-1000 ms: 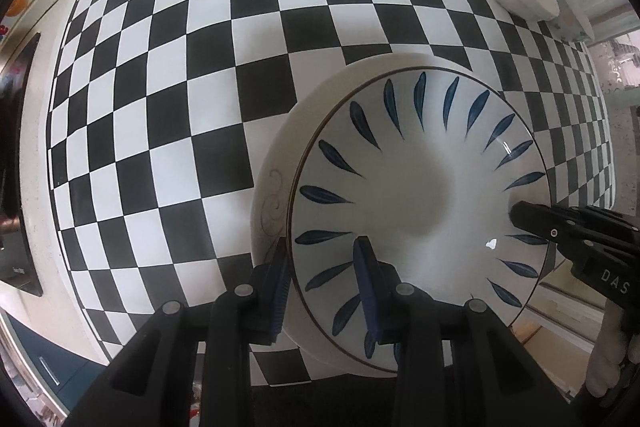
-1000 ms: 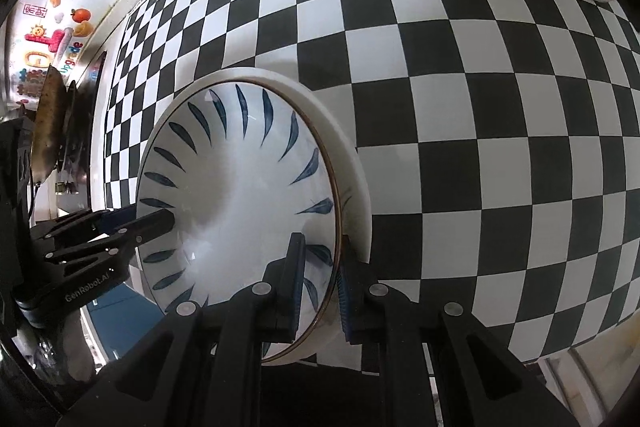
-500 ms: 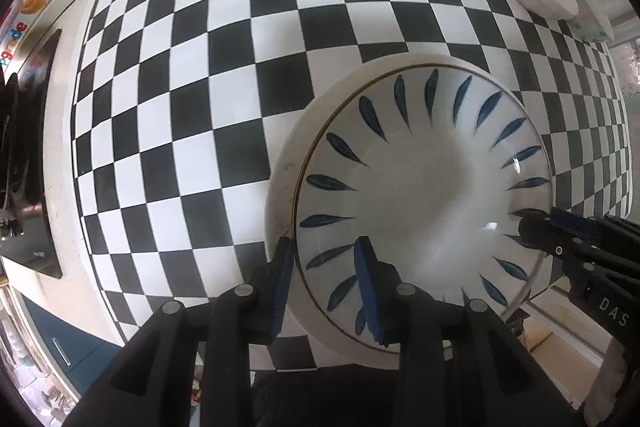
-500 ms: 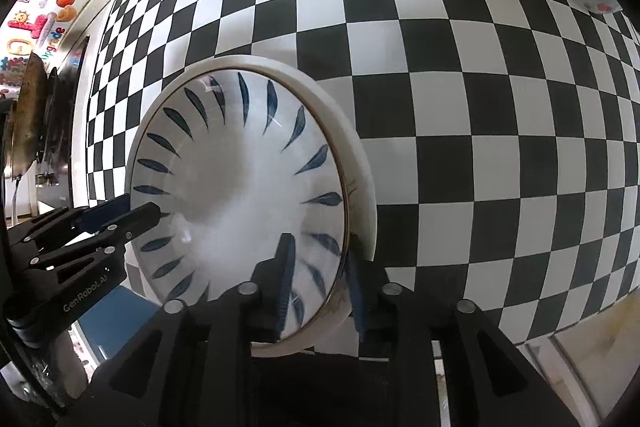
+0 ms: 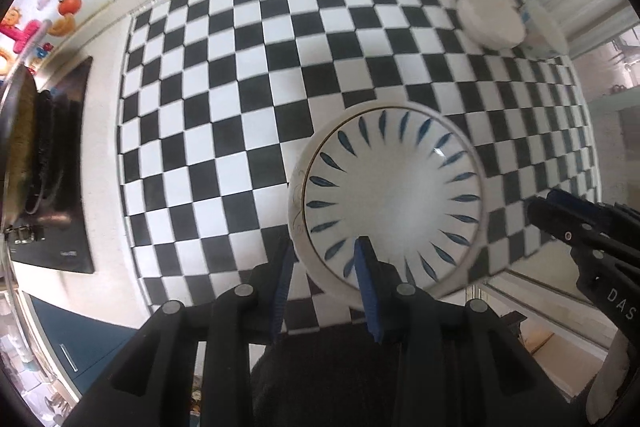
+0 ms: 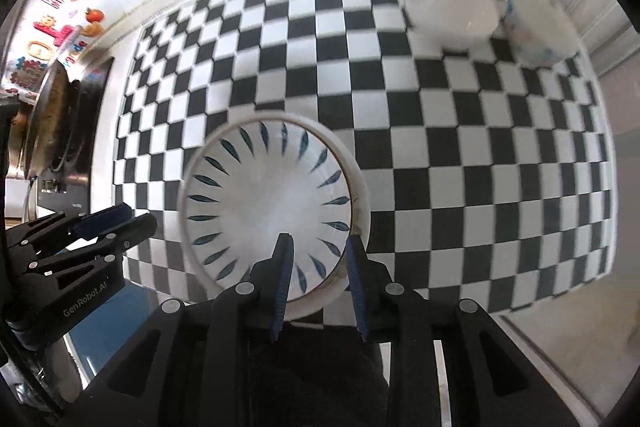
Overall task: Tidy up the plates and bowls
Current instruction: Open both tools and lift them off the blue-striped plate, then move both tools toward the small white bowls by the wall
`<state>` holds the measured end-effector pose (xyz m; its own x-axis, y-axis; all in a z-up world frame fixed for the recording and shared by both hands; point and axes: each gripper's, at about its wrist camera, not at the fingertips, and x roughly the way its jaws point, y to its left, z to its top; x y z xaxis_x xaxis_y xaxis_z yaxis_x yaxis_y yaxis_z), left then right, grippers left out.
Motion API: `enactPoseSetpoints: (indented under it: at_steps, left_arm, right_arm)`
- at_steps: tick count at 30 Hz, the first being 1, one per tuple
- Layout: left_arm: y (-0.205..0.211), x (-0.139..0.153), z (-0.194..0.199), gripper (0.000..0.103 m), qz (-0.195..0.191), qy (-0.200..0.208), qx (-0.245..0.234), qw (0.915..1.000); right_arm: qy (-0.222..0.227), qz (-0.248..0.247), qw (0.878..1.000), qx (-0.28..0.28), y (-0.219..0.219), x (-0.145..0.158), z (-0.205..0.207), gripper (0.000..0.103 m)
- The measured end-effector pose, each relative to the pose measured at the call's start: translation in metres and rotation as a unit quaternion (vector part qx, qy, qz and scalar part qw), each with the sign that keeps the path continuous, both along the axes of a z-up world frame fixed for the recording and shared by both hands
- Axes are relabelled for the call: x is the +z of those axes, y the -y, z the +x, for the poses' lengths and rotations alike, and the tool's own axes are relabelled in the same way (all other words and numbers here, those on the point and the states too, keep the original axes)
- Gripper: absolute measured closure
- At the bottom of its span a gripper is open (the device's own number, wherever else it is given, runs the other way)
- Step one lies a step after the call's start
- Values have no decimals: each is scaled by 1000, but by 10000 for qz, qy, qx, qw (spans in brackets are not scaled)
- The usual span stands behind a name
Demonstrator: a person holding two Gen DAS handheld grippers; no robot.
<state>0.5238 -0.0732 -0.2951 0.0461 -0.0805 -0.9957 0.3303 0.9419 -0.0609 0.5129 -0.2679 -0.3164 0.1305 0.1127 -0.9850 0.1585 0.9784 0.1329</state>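
A white bowl with blue leaf marks point(image 5: 394, 197) sits nested in a plain white bowl point(image 5: 298, 227) near the front edge of the checkered cloth point(image 5: 240, 115). It also shows in the right wrist view point(image 6: 266, 207). My left gripper point(image 5: 326, 259) is open, its fingers apart astride the near left rim. My right gripper point(image 6: 318, 255) is open astride the near right rim. Each gripper shows in the other's view, the right one point(image 5: 560, 215) and the left one point(image 6: 116, 223), both a little off the bowls.
Two white upturned bowls point(image 5: 490, 13) and a patterned bowl point(image 6: 532, 31) stand at the far right corner. A pan on a black cooktop point(image 5: 52, 163) lies at the left. The counter's front edge runs just under the bowls.
Both grippers opened, let go of the leaf bowl's rim and pulled up and back. The bowl now rests in the plain bowl on the cloth.
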Motion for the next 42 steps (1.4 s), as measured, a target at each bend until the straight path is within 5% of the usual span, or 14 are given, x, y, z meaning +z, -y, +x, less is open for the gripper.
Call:
enactPoseSetpoints:
  at_steps: [4,12,26,31,42]
  left_arm:
    - [-16,29,-13,74,-104,148,-75,9998]
    - [-21,72,-31,74,-342,182,-274,9989]
    - [-31,86,-39,74,-601,270,-429,9969]
    - [-32,82,-22,74,-784,406,-325,9956]
    - [33,68,56,72,-1019,729,-52,9921]
  right_arm:
    - [260,-130,9996,-12,-6,45,-15,64]
    - [503,-179,9986,-14,-17,103,-43,63]
    - [465,-169,9983,-294,-21,109,-53,63]
    - [579,308,9955,-679,-10,102,-47,42]
    - [990,501,9823,-1512,90,74,-4,36]
